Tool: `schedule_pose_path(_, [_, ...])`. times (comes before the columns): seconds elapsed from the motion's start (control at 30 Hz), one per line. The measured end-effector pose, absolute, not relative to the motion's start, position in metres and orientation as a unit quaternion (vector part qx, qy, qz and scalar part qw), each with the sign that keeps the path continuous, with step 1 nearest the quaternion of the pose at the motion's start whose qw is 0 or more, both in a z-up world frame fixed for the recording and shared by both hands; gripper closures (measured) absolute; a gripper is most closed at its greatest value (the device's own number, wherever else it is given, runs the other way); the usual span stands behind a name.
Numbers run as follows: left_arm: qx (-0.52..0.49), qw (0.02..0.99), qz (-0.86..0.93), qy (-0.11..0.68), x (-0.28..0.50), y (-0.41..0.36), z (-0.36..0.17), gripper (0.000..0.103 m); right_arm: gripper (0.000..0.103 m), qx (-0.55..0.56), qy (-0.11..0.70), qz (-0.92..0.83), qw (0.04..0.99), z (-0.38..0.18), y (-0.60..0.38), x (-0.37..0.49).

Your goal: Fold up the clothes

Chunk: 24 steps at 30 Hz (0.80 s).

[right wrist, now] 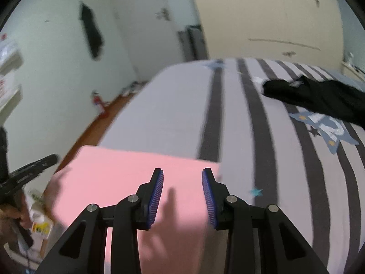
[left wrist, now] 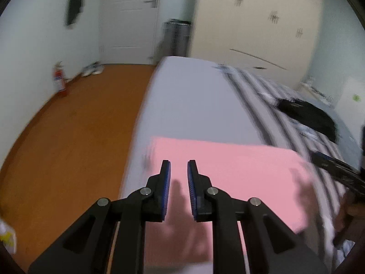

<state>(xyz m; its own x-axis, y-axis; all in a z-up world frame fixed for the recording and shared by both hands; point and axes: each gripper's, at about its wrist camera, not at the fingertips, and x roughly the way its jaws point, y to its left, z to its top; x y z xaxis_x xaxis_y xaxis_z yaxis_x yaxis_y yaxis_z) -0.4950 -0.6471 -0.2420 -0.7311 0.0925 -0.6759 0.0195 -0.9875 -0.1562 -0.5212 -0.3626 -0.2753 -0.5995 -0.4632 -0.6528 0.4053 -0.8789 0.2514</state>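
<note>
We hover over the bed [left wrist: 187, 96] with both tools. The pink garment [left wrist: 228, 166] lies flat just ahead of and beneath the left hand-held gripper [left wrist: 179, 166], whose jaws stand narrowly apart with nothing pinched between them. The right hand-held gripper [right wrist: 182, 175] sits over the garment's right edge, jaws wider and empty too. That cloth looks thin, soft and light to us, so it should flop and slide easily; we'd pinch it at a corner or along an edge. A black garment [right wrist: 319, 96] waits well beyond, to the right.
</note>
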Motion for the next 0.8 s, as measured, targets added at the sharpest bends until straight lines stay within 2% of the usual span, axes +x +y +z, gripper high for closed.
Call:
schedule_pose_path(0.1, [-0.374,0.058,0.923,-0.076,-0.481,-0.619,-0.251,0.09,0.072,0.374,-0.048,-0.883,0.28,-0.274,-0.381,-0.495])
schedule_pose_path(0.3, [-0.367,0.069,0.923,-0.091,-0.457,-0.602,-0.255,0.09,0.072,0.383,-0.056,-0.867,0.314,-0.282,-0.403,-0.466])
schedule_pose_path(0.5, [-0.389,0.063,0.916,-0.068,-0.459,-0.596,-0.282,0.09,0.072,0.397,-0.064,-0.858,0.319,-0.297,-0.415,-0.456])
schedule_pose_path(0.63, [-0.396,0.04,0.915,-0.062,-0.46,-0.605,-0.29,0.1,0.072,0.418,-0.036,-0.857,0.298,-0.321,-0.417,-0.456])
schedule_pose_path(0.73, [-0.384,0.014,0.921,-0.058,-0.455,-0.62,-0.277,0.1,0.082,0.414,-0.026,-0.866,0.281,-0.319,-0.399,-0.461])
schedule_pose_path(0.8, [-0.388,-0.004,0.92,-0.057,-0.454,-0.633,-0.279,0.1,0.082,0.401,-0.043,-0.876,0.264,-0.312,-0.379,-0.465])
